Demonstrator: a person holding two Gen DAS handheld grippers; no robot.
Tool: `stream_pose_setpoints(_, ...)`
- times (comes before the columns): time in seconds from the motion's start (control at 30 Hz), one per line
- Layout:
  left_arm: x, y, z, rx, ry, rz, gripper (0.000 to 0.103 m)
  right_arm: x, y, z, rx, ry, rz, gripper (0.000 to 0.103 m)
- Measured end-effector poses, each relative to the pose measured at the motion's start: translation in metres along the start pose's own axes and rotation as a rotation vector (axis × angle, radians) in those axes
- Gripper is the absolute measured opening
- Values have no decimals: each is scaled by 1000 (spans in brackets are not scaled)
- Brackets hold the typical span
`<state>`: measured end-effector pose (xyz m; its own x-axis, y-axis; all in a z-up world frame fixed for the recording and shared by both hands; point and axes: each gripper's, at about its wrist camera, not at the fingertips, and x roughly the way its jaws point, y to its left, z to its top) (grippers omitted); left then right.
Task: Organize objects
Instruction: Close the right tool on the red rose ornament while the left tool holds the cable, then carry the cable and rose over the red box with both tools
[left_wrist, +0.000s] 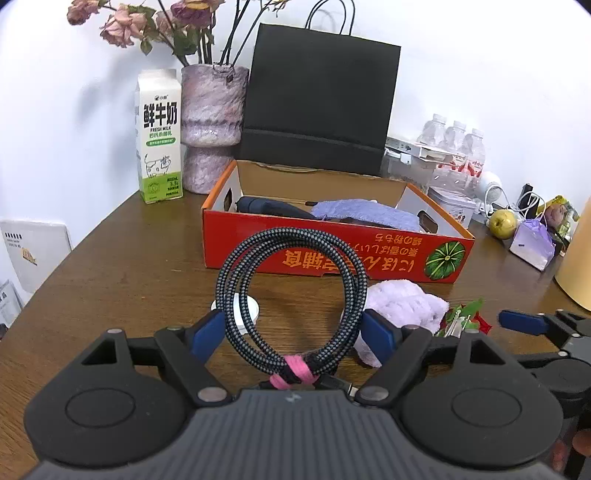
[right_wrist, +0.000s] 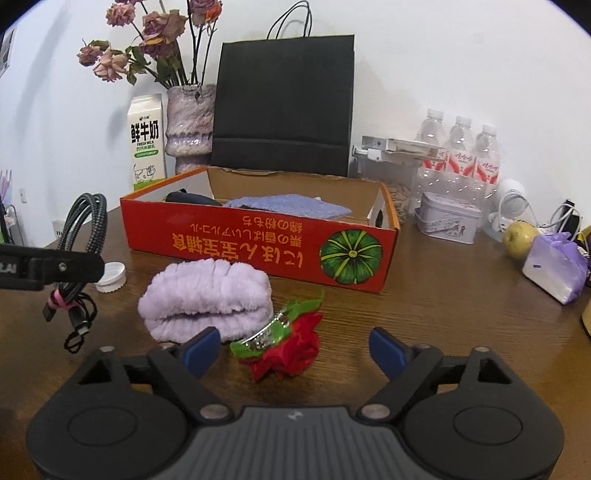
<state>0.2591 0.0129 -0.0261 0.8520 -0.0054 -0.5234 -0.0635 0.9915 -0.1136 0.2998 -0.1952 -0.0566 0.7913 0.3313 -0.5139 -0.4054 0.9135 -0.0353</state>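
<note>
Gripping a coiled braided cable bound with a pink tie, the left tool has both blue pads against the coil's sides, lifted off the wooden worktop. White cap lies below it. Right of that: lilac plush headband, then red fabric rose partly between the pads of the right tool, jaws wide, not touching. Red cardboard box behind holds a blue cloth.
</note>
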Motion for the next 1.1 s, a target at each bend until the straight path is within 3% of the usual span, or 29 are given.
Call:
stream_pose_setpoints(0.07,1,0,0,-2,5,-1,81,5,0,2,0,9,15,73)
stream_pose_setpoints(0.2,1,-1,-1,0,6,-8,81,13,-2,2,28,36,64,43)
stream_pose_setpoints(0.3,0,-1,-3,0,7,-13,81,11,-4,1,35,42,70,36)
stream_pose_setpoints(0.47,-7,-1,-5,2,-5,-20,81,2,-8,-2,56,41,61,34)
stream_pose_setpoints(0.8,-17,-9,-5,13,-41,-1,81,-24,-2,4,48,-47,51,34)
stream_pose_setpoints(1.1,-25,-11,12,11,-67,7,81,-36,4,19,41,-81,64,34)
